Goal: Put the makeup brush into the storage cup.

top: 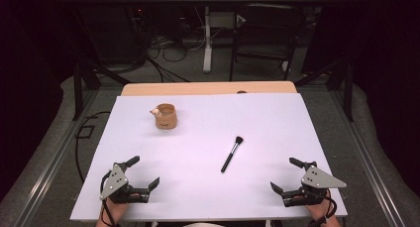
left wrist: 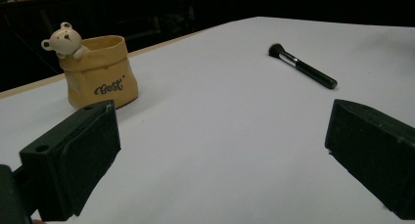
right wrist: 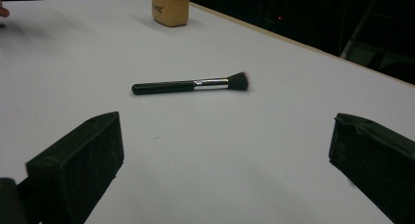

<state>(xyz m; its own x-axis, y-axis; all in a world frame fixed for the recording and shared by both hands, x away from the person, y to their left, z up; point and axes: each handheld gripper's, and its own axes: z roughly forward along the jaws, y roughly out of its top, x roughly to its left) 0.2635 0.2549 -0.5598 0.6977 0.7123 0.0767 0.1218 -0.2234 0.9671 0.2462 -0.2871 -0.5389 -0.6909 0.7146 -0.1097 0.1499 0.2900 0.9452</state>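
Brush (top: 232, 154) lies flat mid-table, bristles pointing away, well apart from the bear-trimmed holder cup (top: 165, 116) standing upright far left, while left gripper (top: 142, 173) and right gripper (top: 286, 175) rest near edge, jaws wide apart, empty, probably staged for pickup.

Landmark: makeup brush (top: 232, 154), lying flat near the middle of the white board (top: 277, 118).
Left of brush: open board as far as the left gripper (top: 144, 173), jaws spread wide, nothing between them.
Right of brush: open board as far as the right gripper (top: 288, 174), jaws also wide apart.
Beyond brush, to its left: tan bear pot (top: 165, 116), upright, well apart from the brush; the one tall obstacle.
Near side of brush: bare board to the front edge.
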